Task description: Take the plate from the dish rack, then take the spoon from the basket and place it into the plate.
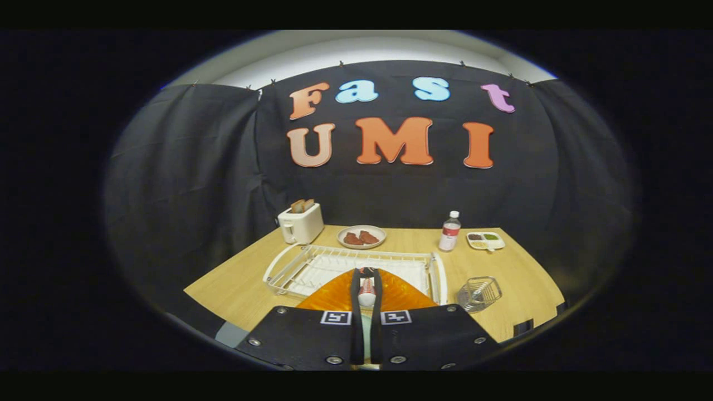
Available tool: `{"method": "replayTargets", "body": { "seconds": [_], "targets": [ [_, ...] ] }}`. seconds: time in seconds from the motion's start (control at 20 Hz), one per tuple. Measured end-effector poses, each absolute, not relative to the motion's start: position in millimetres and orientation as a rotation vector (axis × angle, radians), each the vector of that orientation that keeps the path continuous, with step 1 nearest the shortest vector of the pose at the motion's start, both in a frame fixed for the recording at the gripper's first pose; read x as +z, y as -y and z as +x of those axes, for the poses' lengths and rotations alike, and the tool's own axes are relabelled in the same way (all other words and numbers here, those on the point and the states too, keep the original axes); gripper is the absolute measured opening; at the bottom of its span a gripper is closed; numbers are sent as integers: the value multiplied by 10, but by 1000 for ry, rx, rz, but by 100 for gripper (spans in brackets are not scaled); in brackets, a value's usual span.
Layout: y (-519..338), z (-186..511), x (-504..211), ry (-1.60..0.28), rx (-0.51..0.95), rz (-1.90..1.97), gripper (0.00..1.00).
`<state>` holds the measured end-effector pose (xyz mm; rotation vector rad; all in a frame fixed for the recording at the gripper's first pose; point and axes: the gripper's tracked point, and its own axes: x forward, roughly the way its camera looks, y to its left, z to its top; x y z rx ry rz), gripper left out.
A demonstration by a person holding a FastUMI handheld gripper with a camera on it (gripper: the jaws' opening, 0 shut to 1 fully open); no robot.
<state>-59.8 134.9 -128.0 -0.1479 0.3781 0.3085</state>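
Black cloth hangs behind a pale wooden table (518,262) carrying a toaster (301,223), a dish of food (361,236), a bottle (450,231) and a small divided tray (485,240) along its far edge. Nearer sits the white dish rack (312,267), and to its right a small wire basket (479,292), which looks empty.

Judging from that, the task is far along: the orange plate (334,295) lies flat on the table just in front of the rack, directly under the fingers, and the spoon (366,292) is out of the basket. What seems left is setting the spoon down on the plate and letting go.

The gripper (366,289) is nearly closed, its two fingers pressing the spoon between them with only its width apart, held just over the plate's middle. Whether the spoon touches the plate yet I cannot tell.
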Motion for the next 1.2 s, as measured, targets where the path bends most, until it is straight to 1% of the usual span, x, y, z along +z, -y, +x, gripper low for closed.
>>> {"method": "replayTargets", "body": {
  "seconds": [0.45, 1.0, 1.2],
  "targets": [
    [-1679, -956, -1931, -527, 450, -189, 5],
    [-1696, -1057, -2711, -652, 492, -261, 6],
    [-1634, -983, -2741, -647, 470, -251, 15]
  ]
}}
